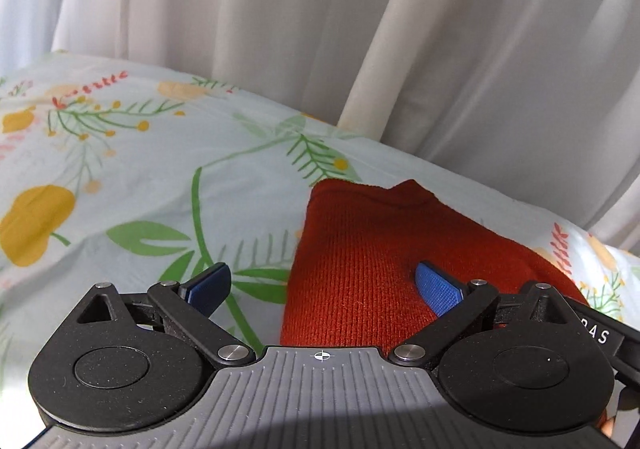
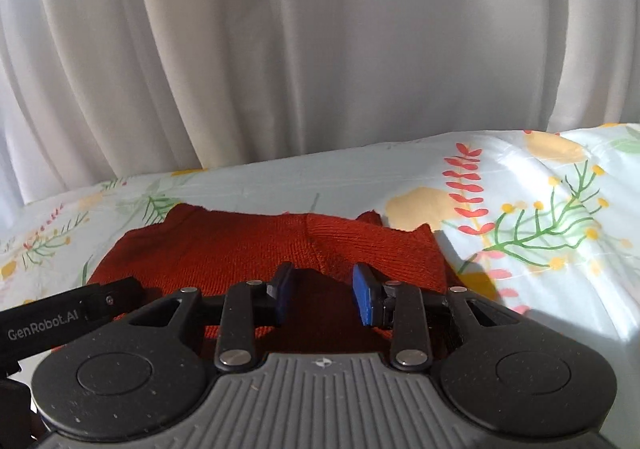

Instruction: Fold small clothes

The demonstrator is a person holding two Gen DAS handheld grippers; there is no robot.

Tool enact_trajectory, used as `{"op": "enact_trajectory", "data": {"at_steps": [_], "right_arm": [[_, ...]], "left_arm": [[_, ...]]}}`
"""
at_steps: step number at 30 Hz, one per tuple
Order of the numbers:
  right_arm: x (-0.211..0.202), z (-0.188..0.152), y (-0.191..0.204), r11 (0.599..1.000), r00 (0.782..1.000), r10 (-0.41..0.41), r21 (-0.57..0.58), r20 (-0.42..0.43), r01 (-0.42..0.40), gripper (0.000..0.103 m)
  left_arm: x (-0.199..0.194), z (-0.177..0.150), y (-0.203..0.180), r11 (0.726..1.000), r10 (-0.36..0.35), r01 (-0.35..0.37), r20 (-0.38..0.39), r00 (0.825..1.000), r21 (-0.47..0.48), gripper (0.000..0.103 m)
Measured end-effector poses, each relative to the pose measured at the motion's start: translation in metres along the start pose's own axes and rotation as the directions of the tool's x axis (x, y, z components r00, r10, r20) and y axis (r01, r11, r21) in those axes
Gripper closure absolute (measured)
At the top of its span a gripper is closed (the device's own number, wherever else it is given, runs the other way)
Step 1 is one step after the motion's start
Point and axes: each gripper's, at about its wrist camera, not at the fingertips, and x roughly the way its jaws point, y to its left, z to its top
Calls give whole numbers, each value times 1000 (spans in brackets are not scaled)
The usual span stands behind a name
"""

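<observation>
A rust-red knitted garment (image 1: 360, 261) lies flat and folded on the flowered bedsheet (image 1: 140, 177). My left gripper (image 1: 323, 287) hovers over the garment's left edge with its jaws wide open. One blue pad (image 1: 436, 289) is above the knit and the other is above the sheet. In the right wrist view the same red garment (image 2: 240, 245) spreads across the middle. My right gripper (image 2: 324, 299) sits low over its near part, jaws a little apart, with shaded red knit showing in the gap and neither pad pressing on it.
White curtains (image 2: 320, 49) hang close behind the bed's far edge. The left gripper's black side bar (image 2: 60, 321) shows at the lower left of the right wrist view. Sunlit sheet (image 2: 540, 229) stretches to the right of the garment.
</observation>
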Motion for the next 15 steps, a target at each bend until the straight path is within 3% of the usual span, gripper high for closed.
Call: {"op": "enact_trajectory", "data": {"at_steps": [5,10,12,13,15], "right_arm": [[2,2,7,997,1000,-25,-67,-8,25,71],[-40,-10,9,998,999,-5,-70,-36,2,65],[-76,-24,8,998,998,35,-59,-58,-39,40],[-94,-33,7,996,994,58,-57,-88,-63,36],[-124,-53,8,995,983,60,-68,-174,-73,27]], "left_arm": [[-8,-1,23,993,-85,79,-71,994,-83,1],[-64,-20,48,990,-132,123,-167,977,-65,1],[-90,-31,57,993,-114,102,-224,968,-62,0],[-102,-36,63,993,-108,93,-252,962,-69,0],[-116,-47,65,1000,-19,15,-328,944,-15,0]]}}
